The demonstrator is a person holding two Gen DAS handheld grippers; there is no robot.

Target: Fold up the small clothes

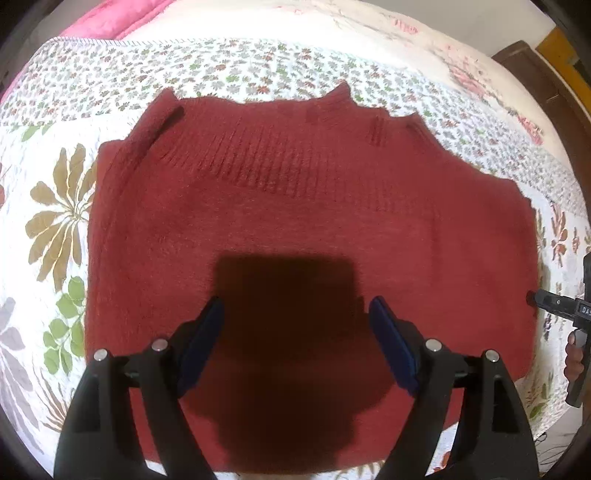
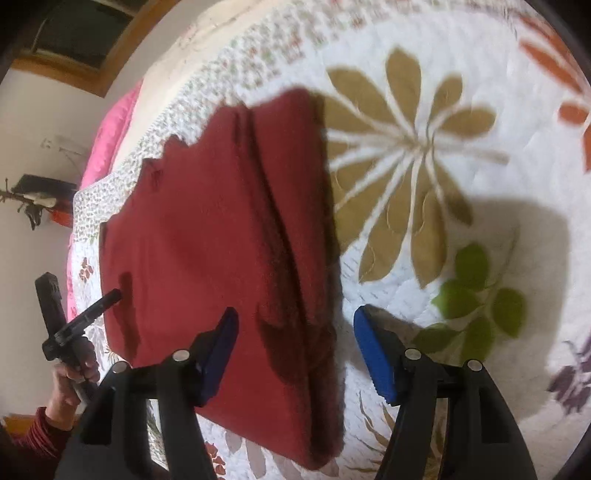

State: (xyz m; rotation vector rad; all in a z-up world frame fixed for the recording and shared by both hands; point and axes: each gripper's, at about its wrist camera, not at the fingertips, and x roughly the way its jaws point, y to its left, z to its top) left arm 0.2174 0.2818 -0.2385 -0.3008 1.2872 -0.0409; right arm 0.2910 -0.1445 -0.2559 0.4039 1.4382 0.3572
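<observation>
Red sweater [image 1: 295, 206] lying folded on quilt [image 1: 55, 206].
Left gripper [image 1: 295, 317] hovering released above it; right gripper [image 2: 295, 325] gaping, straddling its edge.

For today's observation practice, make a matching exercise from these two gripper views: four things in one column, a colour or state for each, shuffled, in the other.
Things:
1. sweater
2. blanket at the bed's far edge
3. left gripper
4. large flower on the quilt

Descriptions:
A. olive-brown
B. pink
C. dark red, folded flat
D. open, above the knit

Pairs: 1-C, 2-B, 3-D, 4-A
</observation>
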